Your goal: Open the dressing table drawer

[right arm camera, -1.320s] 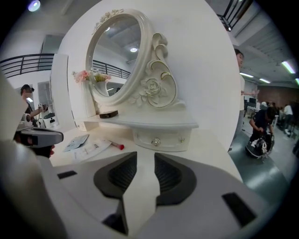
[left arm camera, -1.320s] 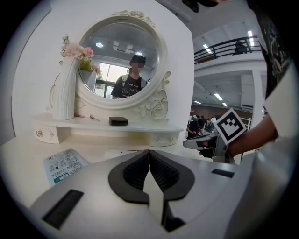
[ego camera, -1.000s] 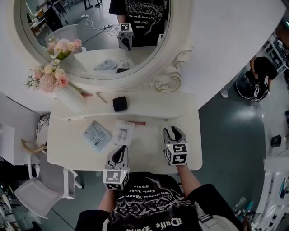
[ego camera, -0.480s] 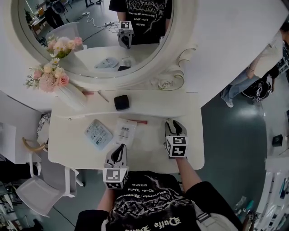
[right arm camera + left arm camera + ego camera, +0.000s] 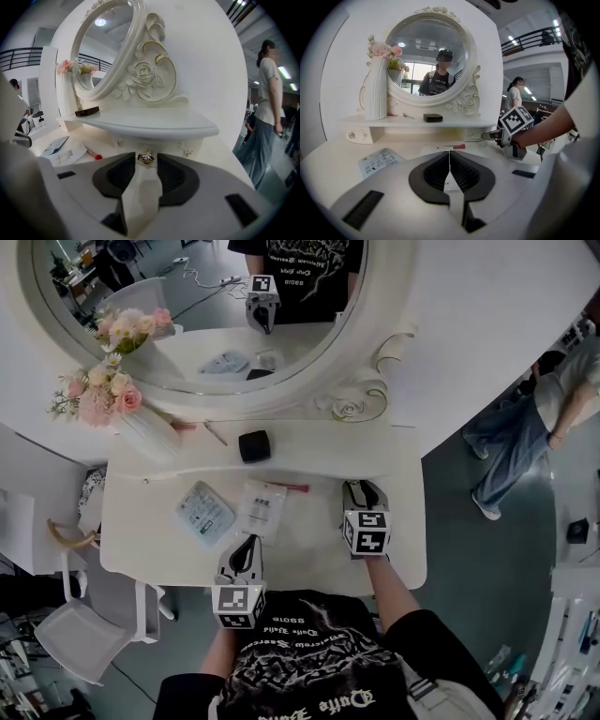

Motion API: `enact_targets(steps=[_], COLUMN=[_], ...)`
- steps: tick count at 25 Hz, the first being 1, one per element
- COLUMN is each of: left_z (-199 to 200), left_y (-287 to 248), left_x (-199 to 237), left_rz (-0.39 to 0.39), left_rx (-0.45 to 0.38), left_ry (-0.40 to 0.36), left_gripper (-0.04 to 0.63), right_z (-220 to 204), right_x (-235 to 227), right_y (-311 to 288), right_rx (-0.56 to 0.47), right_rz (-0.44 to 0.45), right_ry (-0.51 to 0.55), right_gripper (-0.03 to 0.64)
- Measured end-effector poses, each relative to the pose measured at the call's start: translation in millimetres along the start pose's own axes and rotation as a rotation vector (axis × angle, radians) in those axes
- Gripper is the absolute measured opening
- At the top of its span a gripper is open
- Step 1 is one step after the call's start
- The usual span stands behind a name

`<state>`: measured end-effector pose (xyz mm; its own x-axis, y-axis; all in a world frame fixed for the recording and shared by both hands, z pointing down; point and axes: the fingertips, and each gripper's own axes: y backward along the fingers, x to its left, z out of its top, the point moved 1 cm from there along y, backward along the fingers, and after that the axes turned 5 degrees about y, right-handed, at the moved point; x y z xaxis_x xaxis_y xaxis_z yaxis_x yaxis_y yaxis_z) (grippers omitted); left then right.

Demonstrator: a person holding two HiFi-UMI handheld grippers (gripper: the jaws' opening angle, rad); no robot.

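Observation:
The white dressing table (image 5: 309, 559) carries a raised shelf (image 5: 319, 442) below the round mirror (image 5: 206, 315). Under the shelf's right end is a small drawer front (image 5: 164, 144) with a metal rose knob (image 5: 146, 158). My right gripper (image 5: 363, 489) reaches under that shelf. In the right gripper view its jaws (image 5: 146, 162) stand apart, and the knob sits right at their tips in the gap. I cannot see the pads pressing on it. My left gripper (image 5: 247, 547) hovers over the table's front edge, its pads (image 5: 449, 165) closed together on nothing.
On the shelf stand a white vase of pink flowers (image 5: 141, 432) and a black box (image 5: 254, 445). A printed packet (image 5: 203, 512), a paper sheet (image 5: 262, 507) and a red-tipped pen (image 5: 292, 487) lie on the tabletop. A white chair (image 5: 80, 638) is at left; a person (image 5: 525, 437) walks at right.
My right gripper has slid forward over the tabletop, toward the shelf and the drawer knob. The left gripper has stayed in place. The person at right has walked closer.

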<state>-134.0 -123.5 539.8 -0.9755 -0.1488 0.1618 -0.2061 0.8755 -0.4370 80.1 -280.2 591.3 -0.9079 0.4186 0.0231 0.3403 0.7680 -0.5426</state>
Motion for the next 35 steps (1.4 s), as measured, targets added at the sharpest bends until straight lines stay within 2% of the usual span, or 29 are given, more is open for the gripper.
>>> enact_targets(steps=[4,6,27,35], left_z=[-0.6,-0.3,-0.4,2.4], left_y=[0.1,-0.5,-4.5,-7.8], left_x=[-2.2,-1.6,5.9,5.7], left_rz=[-0.009,-0.008,-0.01,-0.028], left_rx=[0.008,0.008,0.002,-0.005], left_ry=[-0.01,-0.012,0.026,0.008], left_gripper=[0.017,0.017,0.017,0.017], right_z=[-2.3,-2.2,-6.9,-10.1], right_x=[-1.0,-1.2,3.1,6.3], right_y=[-3.6,-4.0,4.4,8.5], right_rx=[0.025,0.03,0.055,0.06], right_rz=[-0.023,-0.027,-0.046,-0.049], right_ry=[0.001,0.006,0.043,0.037], right_gripper=[0.133,0.105,0.103,0.101])
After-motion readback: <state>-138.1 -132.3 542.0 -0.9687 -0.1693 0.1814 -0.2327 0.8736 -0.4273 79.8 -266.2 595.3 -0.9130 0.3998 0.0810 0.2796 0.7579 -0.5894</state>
